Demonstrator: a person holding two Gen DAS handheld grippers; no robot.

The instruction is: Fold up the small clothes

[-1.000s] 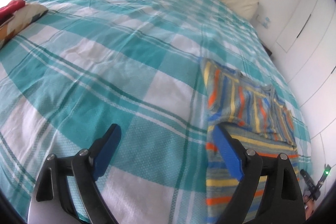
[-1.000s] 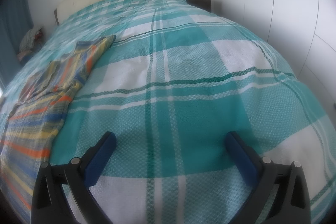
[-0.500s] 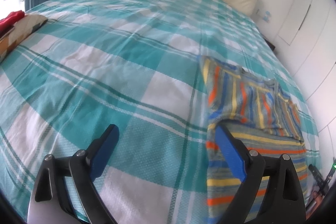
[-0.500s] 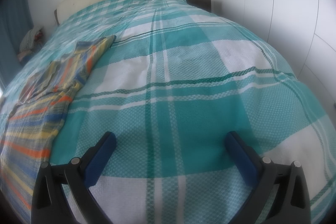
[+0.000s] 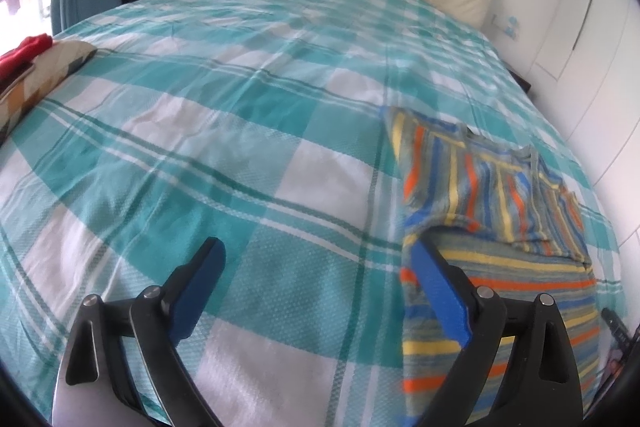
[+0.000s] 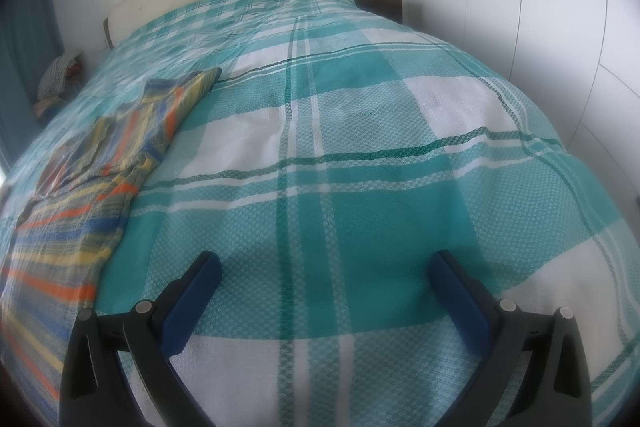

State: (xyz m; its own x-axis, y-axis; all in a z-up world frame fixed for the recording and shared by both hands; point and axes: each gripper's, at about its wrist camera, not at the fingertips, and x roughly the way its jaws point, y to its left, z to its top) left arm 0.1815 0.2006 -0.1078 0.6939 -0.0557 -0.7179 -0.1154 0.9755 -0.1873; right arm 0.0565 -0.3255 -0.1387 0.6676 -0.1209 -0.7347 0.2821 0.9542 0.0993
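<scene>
Jaws spread on both grippers, left gripper (image 5: 316, 255) and right gripper (image 6: 324, 267); one striped garment (image 5: 492, 187).

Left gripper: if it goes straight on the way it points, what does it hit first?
Probably the checked bedspread. The open left gripper points at bare cover, and the striped garment lies off to its right. Depth is unclear.

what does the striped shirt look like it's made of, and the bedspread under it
Striped shirt: soft knit, probably cotton jersey; it drapes limply with soft creases, matte. Bedspread: woven cloth, likely cotton; a waffle-like textured weave shows up close, no sheen.
</scene>
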